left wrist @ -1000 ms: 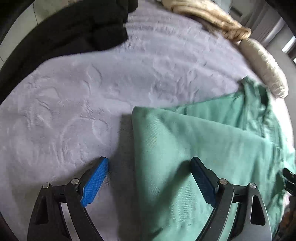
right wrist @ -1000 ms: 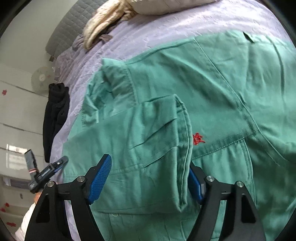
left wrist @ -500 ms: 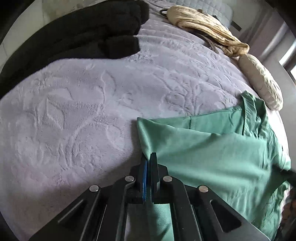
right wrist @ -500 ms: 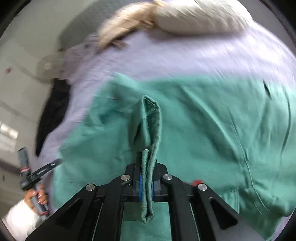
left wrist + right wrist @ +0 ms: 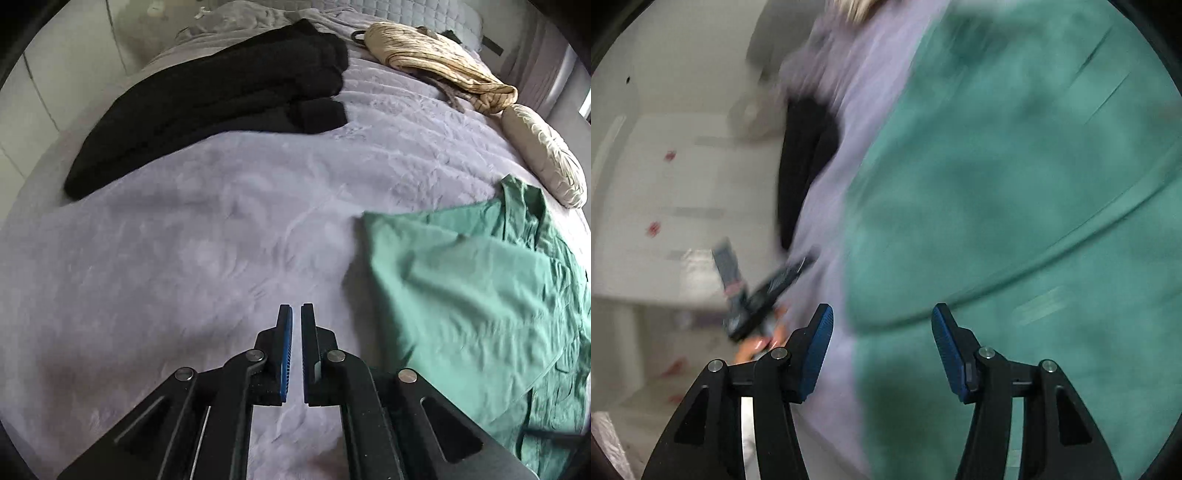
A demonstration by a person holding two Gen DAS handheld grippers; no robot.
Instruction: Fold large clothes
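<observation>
Left tongs [image 5: 296,314] left green shirt [image 5: 469,306], clenched empty; right tongs [image 5: 882,325] opening; black garment [image 5: 207,110] beyond.

On the bed [image 5: 184,258] — shirt [image 5: 480,302] at right, dark garment [image 5: 207,96] far left, striped garment [image 5: 436,62] behind, pillow [image 5: 543,151] beside it.

We find bare bed [image 5: 207,236] open left of the green garment [image 5: 461,295]; a black garment [image 5: 207,99] blocks the far side beyond it, a beige bundle [image 5: 439,62] and pillow [image 5: 543,151] behind it
</observation>
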